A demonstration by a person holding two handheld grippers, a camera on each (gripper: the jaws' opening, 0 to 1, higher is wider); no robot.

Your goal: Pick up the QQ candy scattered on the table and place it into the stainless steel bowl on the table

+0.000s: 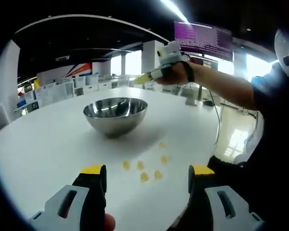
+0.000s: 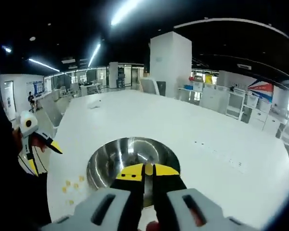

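Observation:
A stainless steel bowl (image 1: 115, 114) stands mid-table. Several yellow QQ candies (image 1: 145, 167) lie scattered on the white table (image 1: 43, 144) in front of it. My left gripper (image 1: 148, 171) is open, hovering low over the table just short of the candies, with nothing between its jaws. A hand holds my right gripper (image 1: 142, 79) above the bowl's far right side. In the right gripper view, the right gripper (image 2: 148, 169) is shut on a small yellow candy (image 2: 148, 168) directly over the bowl (image 2: 111, 161). The left gripper (image 2: 45, 159) and loose candies (image 2: 70, 185) show at the left.
The round table's edge (image 1: 216, 144) runs close to the candies on the right, where a person's dark-clothed body (image 1: 274, 144) stands. Desks and chairs (image 1: 62, 89) fill the room behind. A pillar (image 2: 169, 62) rises beyond the table.

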